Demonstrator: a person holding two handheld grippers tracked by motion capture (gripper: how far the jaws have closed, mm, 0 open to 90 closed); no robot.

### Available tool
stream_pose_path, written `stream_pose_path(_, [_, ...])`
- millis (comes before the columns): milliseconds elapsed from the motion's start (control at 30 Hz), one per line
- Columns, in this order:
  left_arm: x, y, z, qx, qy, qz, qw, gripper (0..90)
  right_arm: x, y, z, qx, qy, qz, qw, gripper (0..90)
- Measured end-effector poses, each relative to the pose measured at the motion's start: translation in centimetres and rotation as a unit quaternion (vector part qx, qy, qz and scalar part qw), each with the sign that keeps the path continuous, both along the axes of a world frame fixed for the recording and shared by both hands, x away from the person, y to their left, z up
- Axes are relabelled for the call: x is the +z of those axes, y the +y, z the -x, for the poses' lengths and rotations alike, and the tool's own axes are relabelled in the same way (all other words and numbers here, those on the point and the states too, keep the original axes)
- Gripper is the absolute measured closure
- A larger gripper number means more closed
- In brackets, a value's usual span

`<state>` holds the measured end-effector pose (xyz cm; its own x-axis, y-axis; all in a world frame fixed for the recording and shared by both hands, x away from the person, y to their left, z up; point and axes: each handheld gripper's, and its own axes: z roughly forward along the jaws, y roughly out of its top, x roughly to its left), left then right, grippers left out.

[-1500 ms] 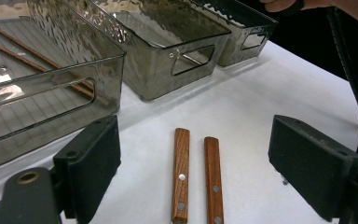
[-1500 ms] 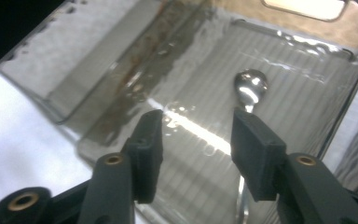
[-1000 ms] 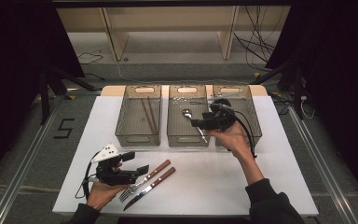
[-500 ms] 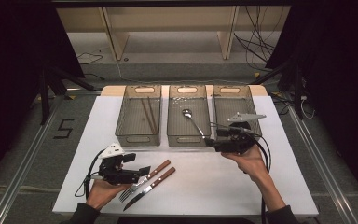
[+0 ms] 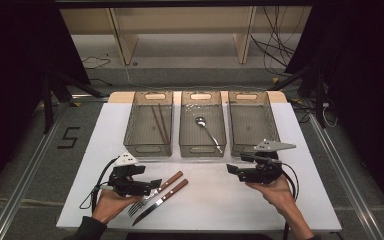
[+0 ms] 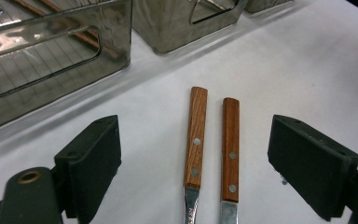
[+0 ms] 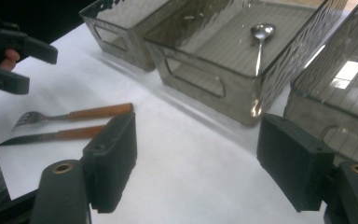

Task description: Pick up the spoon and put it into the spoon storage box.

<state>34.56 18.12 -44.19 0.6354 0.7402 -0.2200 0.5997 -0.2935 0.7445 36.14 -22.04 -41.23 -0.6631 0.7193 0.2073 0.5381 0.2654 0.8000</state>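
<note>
Left gripper view: fork [image 6: 195, 140], knife [image 6: 230, 144] blades cropped

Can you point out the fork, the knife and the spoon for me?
fork [image 5: 152, 197], high view, neck between tines and wooden handle
knife [image 5: 172, 190], high view, wooden handle
spoon [image 7: 262, 31], right gripper view, bowl

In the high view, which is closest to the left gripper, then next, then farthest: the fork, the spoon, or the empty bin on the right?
1. Fork: right beside the left gripper, on the table's near left.
2. Spoon: in the middle bin, farther back.
3. Empty bin: at the right of the row, farthest off.
</note>
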Motion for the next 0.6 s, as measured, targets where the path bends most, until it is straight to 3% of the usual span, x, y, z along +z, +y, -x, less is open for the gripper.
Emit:
stream_pose_path(300, [-0.3,-0.3,-0.3,0.005,0.02,-0.023,0.9995,16.9,-1.0,0.0,1.4,-0.001,0.001,-0.003,1.0,26.2])
stream_pose_path(600, [-0.4,-0.6,-0.5,0.008,0.026,-0.034,0.9991,17.2,-1.7,-0.1,2.1,-0.003,0.005,0.006,1.0,26.3])
